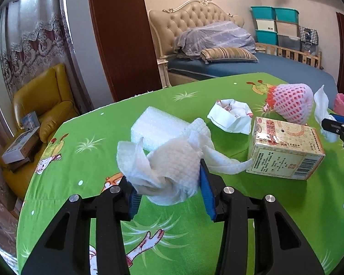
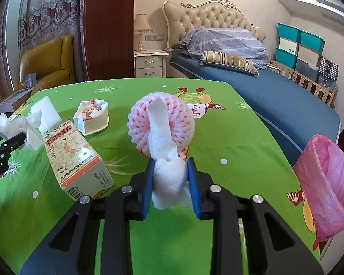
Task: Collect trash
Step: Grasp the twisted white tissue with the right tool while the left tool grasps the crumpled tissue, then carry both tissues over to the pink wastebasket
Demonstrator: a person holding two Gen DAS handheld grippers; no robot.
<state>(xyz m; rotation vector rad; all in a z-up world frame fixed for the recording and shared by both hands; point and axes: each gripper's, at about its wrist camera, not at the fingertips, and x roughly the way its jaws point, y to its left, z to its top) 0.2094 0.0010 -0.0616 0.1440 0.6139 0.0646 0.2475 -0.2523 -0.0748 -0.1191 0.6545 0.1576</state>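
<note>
My left gripper is shut on a crumpled white paper towel and holds it above the green tablecloth. My right gripper is shut on a second crumpled white tissue, also lifted; it shows at the right edge of the left wrist view. On the table lie a white foam block, a white paper wrapper, a beige medicine box and a pink foam fruit net. A pink trash bag stands open at the table's right edge.
The medicine box lies between the two grippers. The fruit net sits just beyond my right gripper. A bed stands beyond the table, a yellow armchair with boxes at the left.
</note>
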